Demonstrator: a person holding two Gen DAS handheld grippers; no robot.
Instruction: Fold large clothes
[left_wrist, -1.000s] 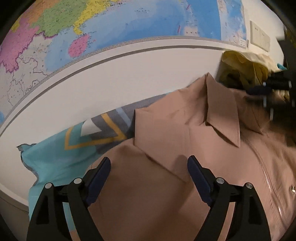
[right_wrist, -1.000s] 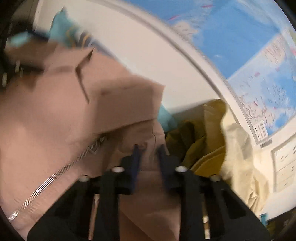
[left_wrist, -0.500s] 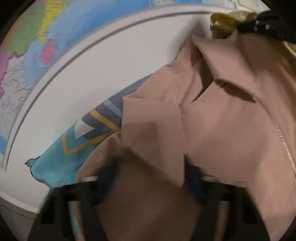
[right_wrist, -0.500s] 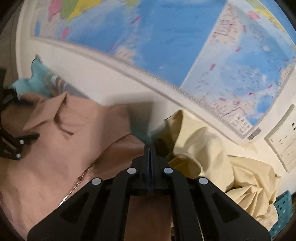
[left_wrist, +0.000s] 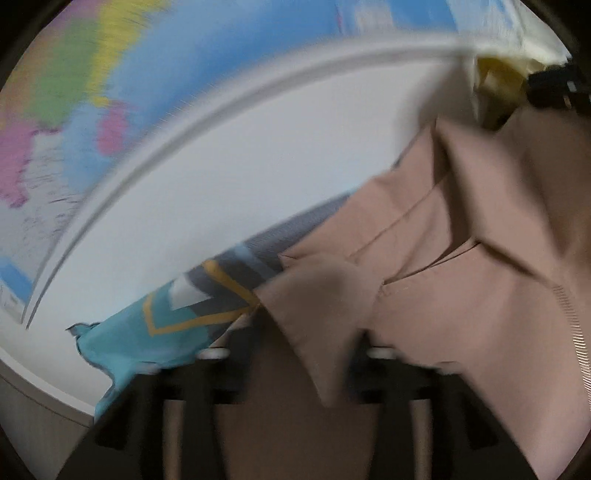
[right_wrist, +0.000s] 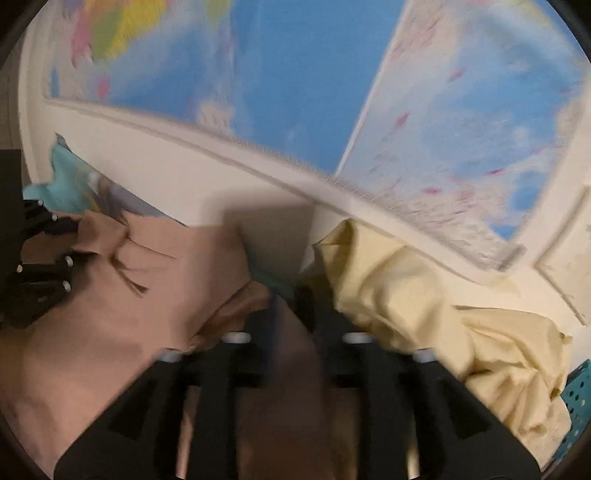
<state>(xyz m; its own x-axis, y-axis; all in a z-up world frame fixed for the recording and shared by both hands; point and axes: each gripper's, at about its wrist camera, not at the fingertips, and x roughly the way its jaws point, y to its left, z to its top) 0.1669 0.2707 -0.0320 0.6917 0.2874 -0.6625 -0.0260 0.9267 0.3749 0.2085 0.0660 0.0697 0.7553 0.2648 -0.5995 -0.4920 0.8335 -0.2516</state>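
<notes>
Both views are motion-blurred. Left to right: your left gripper has its jaws apart, having just been opening, with a flap of the tan jacket lying between them; whether the pads press it you cannot tell through the blur. The jacket lies spread on a teal patterned cloth, collar toward the wall map, its zip cut off at the frame edge. Your right gripper has also just been opening, jaws apart, tan fabric blurred between them. A crumpled yellow garment lies just beside it; a teal basket is cropped at the rim.
</notes>
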